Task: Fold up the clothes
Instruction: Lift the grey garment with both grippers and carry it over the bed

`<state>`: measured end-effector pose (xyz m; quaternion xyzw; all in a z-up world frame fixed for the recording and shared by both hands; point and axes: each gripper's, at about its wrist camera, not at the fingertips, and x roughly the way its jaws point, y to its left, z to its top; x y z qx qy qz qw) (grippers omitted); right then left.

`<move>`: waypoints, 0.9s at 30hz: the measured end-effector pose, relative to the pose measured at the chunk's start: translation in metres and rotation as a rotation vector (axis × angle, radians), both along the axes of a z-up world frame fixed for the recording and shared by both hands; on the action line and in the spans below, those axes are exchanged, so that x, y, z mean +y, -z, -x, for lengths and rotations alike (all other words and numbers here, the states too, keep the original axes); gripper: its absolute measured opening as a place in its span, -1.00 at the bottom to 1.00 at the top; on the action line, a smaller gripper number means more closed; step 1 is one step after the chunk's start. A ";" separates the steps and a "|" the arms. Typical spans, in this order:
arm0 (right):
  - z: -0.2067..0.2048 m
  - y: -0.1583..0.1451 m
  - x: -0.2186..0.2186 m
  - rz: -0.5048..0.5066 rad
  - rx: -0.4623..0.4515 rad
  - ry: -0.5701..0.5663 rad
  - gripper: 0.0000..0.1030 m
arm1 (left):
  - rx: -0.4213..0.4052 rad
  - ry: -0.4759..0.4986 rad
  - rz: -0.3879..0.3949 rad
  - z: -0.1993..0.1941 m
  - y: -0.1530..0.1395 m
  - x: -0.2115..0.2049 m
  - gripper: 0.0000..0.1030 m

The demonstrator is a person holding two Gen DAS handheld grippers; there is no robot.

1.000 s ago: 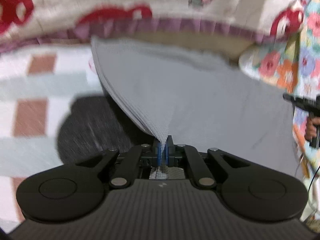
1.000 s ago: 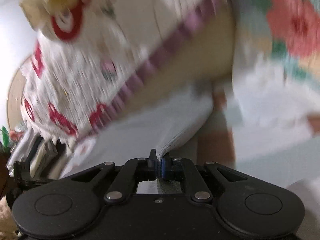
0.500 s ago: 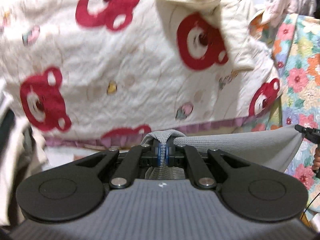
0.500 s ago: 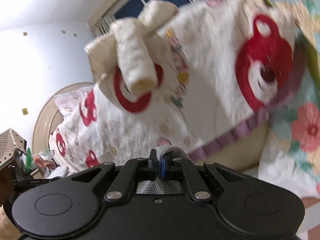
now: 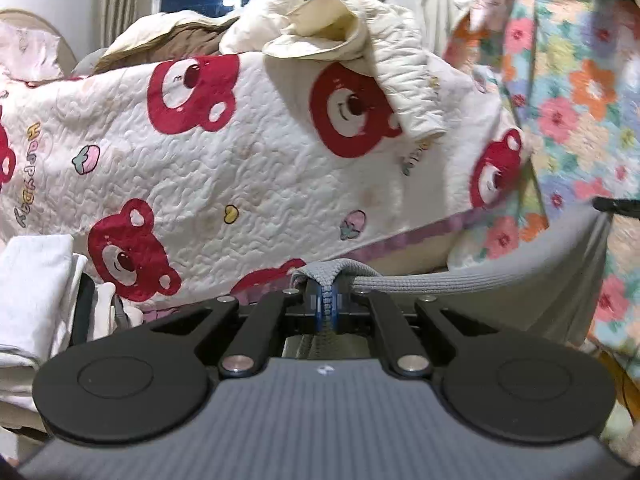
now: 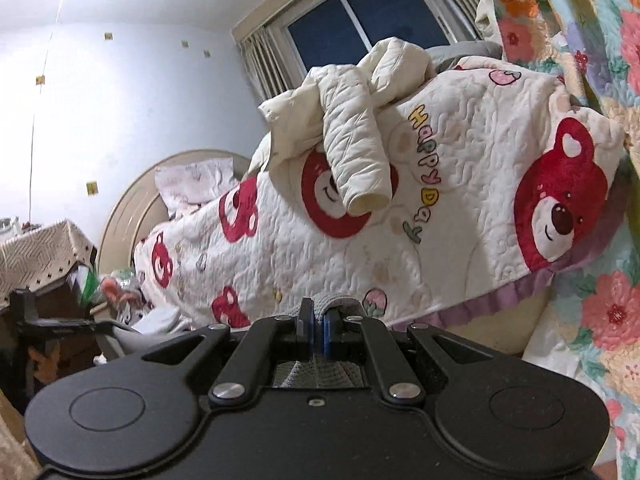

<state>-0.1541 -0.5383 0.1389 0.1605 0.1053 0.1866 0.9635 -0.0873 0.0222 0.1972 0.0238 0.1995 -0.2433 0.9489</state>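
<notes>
Left surroundings: folded white cloth (image 5: 32,280) lies at the left edge of the left wrist view; in the right wrist view a small covered stand (image 6: 36,252) sits at far left, beside a rounded headboard (image 6: 132,204).
Centre surroundings: bear-print quilt (image 5: 248,168) is heaped across the far side, with a cream padded jacket (image 5: 344,36) draped on top of it; a dark window (image 6: 360,12) is behind.
Right surroundings: floral quilt (image 5: 568,92) hangs at the right.
Obstruction: the bear-print quilt rises directly beyond both grippers.
Left gripper (image 5: 327,305): jaws pressed together on a ribbed edge of the grey garment (image 5: 500,284).
Right gripper (image 6: 316,334): jaws closed on another bunched part of the grey garment (image 6: 334,304).
Garment position: held up between the two grippers, in front of the quilts.
Garment appearance: light grey, fine ribbed knit with a thick banded edge; it stretches taut from the left gripper toward the right, where the other gripper's tip (image 5: 618,205) meets its corner.
</notes>
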 end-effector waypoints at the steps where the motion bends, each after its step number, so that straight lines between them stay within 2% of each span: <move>1: 0.005 -0.001 0.001 0.007 0.003 0.000 -0.88 | 0.004 0.007 0.000 0.005 -0.003 0.002 -0.93; 4: 0.013 -0.005 0.000 0.009 0.011 -0.011 -0.88 | 0.018 0.006 -0.013 0.003 -0.003 0.006 -0.93; 7: 0.008 0.002 -0.004 0.003 0.041 -0.027 -0.88 | 0.082 -0.003 -0.048 -0.021 0.022 -0.002 -0.93; 10: -0.019 0.031 -0.006 -0.005 0.123 -0.041 -0.88 | 0.138 -0.041 -0.093 -0.046 0.068 -0.011 -0.93; 14: -0.057 0.080 -0.008 -0.004 0.257 -0.041 -0.88 | 0.229 -0.077 -0.079 -0.087 0.114 -0.018 -0.93; 18: -0.098 0.111 -0.016 -0.043 0.334 -0.035 -0.88 | 0.271 -0.087 -0.113 -0.138 0.139 -0.027 -0.93; 21: -0.143 0.123 -0.023 -0.074 0.408 -0.021 -0.88 | 0.306 -0.072 -0.136 -0.184 0.154 -0.036 -0.93; 25: -0.220 0.155 -0.047 -0.193 0.568 0.053 -0.88 | 0.370 -0.071 -0.148 -0.253 0.189 -0.050 -0.93; 27: -0.257 0.177 -0.054 -0.195 0.638 0.104 -0.88 | 0.396 -0.089 -0.165 -0.288 0.211 -0.062 -0.93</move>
